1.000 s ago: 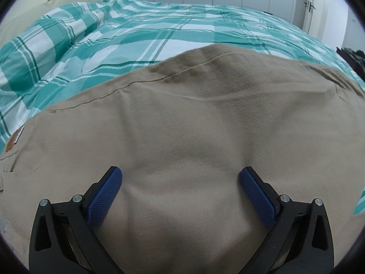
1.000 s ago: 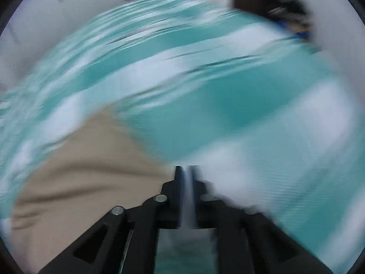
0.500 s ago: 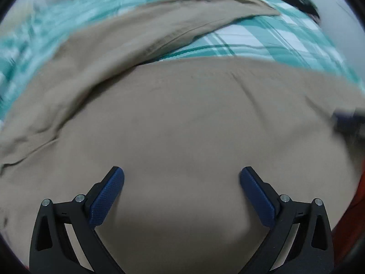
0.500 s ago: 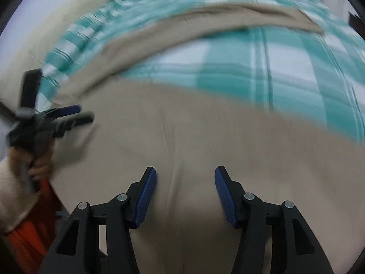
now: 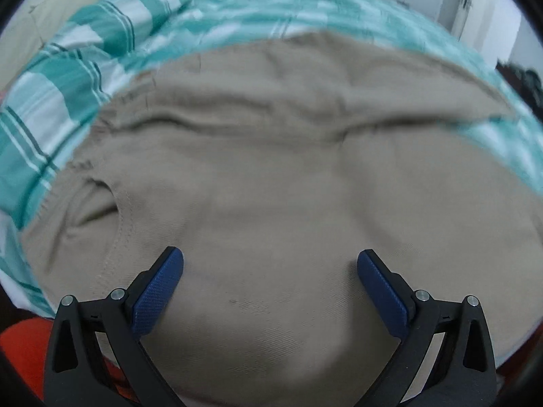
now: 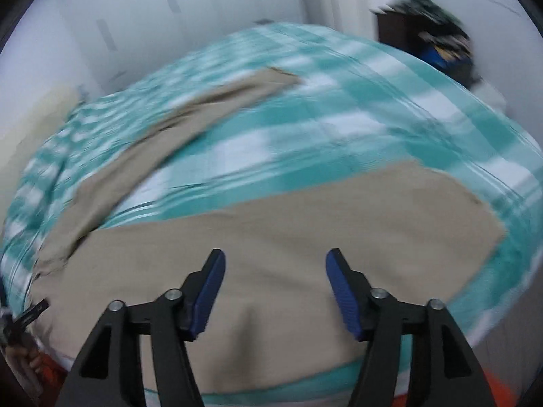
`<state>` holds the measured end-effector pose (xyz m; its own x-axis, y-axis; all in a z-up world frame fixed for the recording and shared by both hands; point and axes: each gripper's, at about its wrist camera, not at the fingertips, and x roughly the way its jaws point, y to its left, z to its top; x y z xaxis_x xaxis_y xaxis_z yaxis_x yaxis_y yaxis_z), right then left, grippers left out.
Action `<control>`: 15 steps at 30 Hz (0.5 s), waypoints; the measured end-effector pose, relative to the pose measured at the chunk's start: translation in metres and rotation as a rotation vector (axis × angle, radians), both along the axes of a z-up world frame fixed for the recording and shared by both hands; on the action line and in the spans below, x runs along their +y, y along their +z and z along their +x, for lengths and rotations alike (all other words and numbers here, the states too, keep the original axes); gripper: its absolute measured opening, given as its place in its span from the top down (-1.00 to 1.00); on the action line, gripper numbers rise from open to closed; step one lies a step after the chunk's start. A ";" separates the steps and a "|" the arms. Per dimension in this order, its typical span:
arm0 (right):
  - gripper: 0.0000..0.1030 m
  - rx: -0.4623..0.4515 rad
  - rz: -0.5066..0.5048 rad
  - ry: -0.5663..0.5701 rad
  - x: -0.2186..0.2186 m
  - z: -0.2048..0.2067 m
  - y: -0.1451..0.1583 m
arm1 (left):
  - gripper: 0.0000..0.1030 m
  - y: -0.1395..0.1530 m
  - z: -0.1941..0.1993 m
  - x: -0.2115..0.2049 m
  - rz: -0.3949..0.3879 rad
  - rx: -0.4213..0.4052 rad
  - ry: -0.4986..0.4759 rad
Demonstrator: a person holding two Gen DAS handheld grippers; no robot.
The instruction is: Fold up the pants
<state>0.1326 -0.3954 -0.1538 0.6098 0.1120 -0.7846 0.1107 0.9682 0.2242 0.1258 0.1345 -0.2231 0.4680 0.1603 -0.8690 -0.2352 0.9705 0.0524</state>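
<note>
The right hand-held gripper (image 6: pixel 275 288) has just been opening and now holds nothing. The left hand-held gripper (image 5: pixel 269 285) is wide open too. The pants (image 5: pixel 271 186) now lie flat on the bed (image 6: pixel 339 129), still unfolded.

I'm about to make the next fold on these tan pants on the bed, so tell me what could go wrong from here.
1. The two legs are splayed apart: the far leg angles away from the near leg, so a fold now would likely come out crooked.
2. A raised crease crosses the pants; folding over it may press it in.
3. Both grippers, left and right, hold nothing; the right one's jaws have just been opening, so a pinch could bunch the plaid cover too.
</note>
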 end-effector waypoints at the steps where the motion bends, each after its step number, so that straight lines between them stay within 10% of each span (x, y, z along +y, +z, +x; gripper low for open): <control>1: -0.30 -0.015 -0.024 0.032 0.022 0.004 -0.003 | -0.99 -0.007 -0.002 -0.008 0.057 -0.022 -0.028; 6: -0.50 0.082 -0.186 0.159 0.103 0.009 -0.082 | -0.99 -0.008 0.005 -0.012 0.070 -0.041 -0.017; 15: -0.66 0.001 -0.173 0.195 0.097 0.003 -0.090 | -0.99 -0.006 -0.013 -0.004 0.082 -0.080 -0.026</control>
<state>0.1356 -0.2979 -0.2434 0.5890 0.0911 -0.8030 -0.0817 0.9952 0.0530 0.1125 0.1307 -0.2289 0.5403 0.2165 -0.8132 -0.2164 0.9696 0.1143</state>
